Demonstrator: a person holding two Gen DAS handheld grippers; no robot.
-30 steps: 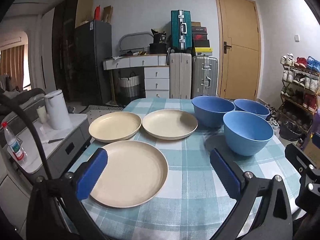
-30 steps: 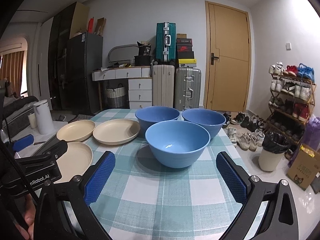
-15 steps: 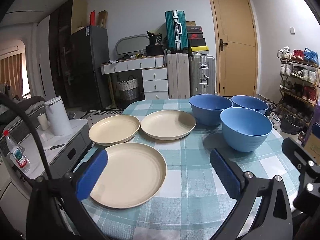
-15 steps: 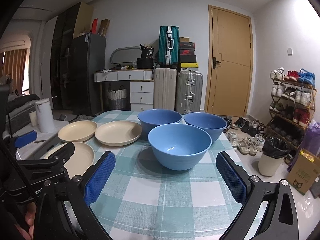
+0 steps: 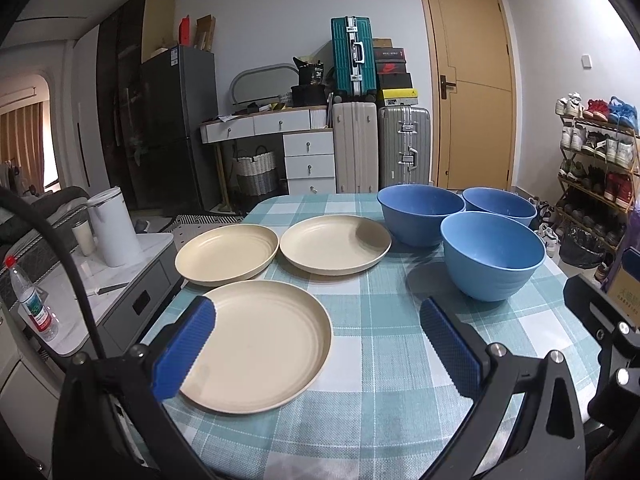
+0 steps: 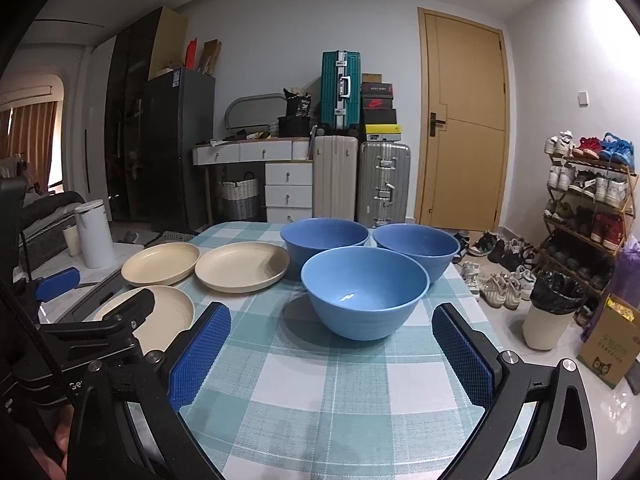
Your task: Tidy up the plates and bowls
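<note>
Left wrist view: left tool (image 5: pixel 316 344) and right tool (image 6: pixel 330 354), jaws apart, have only tilted slightly; plates (image 5: pixel 256 344) and bowls (image 6: pixel 364 292) untouched, sorting unstarted.

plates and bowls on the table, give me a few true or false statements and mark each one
1. Three cream plates lie on the table. True: the near plate, the far left plate and the far right plate.
2. The plates are stacked. False: each lies apart, flat on the checked cloth.
3. There are three blue bowls. True: the near bowl, the back left bowl and the back right bowl.
4. The right gripper is shut on the near bowl. False: its fingers are open and hold nothing.
5. The left gripper is open. True.
6. One bowl sits on a plate. False: all bowls stand on the cloth.
</note>
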